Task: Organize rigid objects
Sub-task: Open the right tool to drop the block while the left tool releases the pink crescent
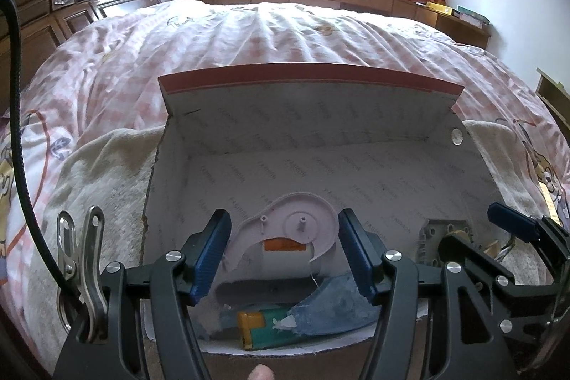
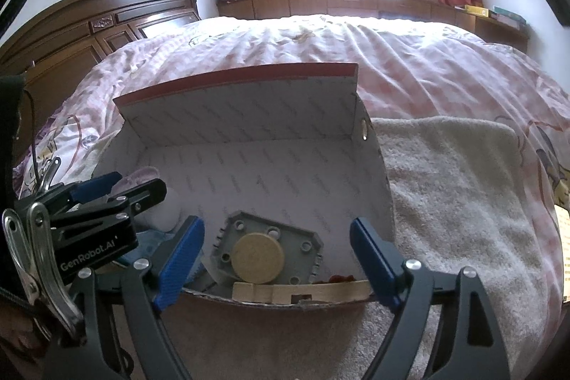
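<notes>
open box on the bed, both grippers poised over it

a white-lined cardboard box [image 1: 295,166] with a red-edged raised flap sat on a cream towel [image 2: 456,202] spread over a pink checked bed cover [image 1: 249,34]. inside lay a pale pink plastic shell [image 1: 288,230] – rounded like a tape dispenser half, with small pegs and an orange patch – standing on edge between the fingers of the left gripper [image 1: 283,255]. its rounded end pointed right and its narrow tail swept down to the left, so its long axis ran across the box. whether the blue pads touched it i could not tell; they stood at a middling gap to either side of it.

the left wrist view alone showed a green and yellow block [image 1: 265,326] lying lengthwise along the near wall, partly under a blue-grey piece [image 1: 331,308].

the right wrist view alone gave a clear look at a grey angular plate [image 2: 270,244] with round holes, lying flat with a tan disc [image 2: 257,257] on it, and a pale wooden strip [image 2: 302,291] running along the near wall. the right gripper [image 2: 278,259] had its fingers spread wide above these – nothing pressed between them.

each view caught the other gripper at its edge.
</notes>
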`<state>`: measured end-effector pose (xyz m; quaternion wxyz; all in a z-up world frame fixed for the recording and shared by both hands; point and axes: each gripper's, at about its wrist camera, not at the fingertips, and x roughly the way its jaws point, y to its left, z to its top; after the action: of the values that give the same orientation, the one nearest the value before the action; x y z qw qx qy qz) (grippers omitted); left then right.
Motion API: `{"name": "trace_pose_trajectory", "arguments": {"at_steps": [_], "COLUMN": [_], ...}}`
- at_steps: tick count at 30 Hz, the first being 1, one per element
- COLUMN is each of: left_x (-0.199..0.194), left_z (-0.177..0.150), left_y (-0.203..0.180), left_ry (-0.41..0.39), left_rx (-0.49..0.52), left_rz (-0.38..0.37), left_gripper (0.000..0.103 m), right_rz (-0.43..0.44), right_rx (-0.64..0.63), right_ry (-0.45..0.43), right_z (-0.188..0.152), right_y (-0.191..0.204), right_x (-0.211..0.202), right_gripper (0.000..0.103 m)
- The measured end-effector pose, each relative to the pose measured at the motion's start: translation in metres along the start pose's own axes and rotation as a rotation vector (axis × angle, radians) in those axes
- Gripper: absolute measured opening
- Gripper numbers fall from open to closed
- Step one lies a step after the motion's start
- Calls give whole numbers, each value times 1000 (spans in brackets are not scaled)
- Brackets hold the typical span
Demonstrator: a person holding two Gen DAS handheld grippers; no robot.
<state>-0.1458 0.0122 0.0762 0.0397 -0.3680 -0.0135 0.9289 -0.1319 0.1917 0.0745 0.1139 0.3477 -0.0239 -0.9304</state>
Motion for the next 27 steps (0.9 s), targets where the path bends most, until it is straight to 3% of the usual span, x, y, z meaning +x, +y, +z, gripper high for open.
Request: {"name": "trace_pose_trajectory", "arguments": {"at_steps": [16,19,27], "left_x": [-3,-3,-1], "left_z": [-1,0,-2], "left_y": [1,1,-1], "left_ry": [-7,-16,-9], "left_rx": [-2,-4,15], "left_rz": [2,11,28], "left_gripper": [64,84,86], "right_rz": [4,4,5], "right_rx": [0,-1,-1], "right_ry": [2,2,2], "right_z": [-1,0,-1], "right_y": [2,2,2], "right_x": [-1,-1,-1], "right_gripper": [87,87,87]}}
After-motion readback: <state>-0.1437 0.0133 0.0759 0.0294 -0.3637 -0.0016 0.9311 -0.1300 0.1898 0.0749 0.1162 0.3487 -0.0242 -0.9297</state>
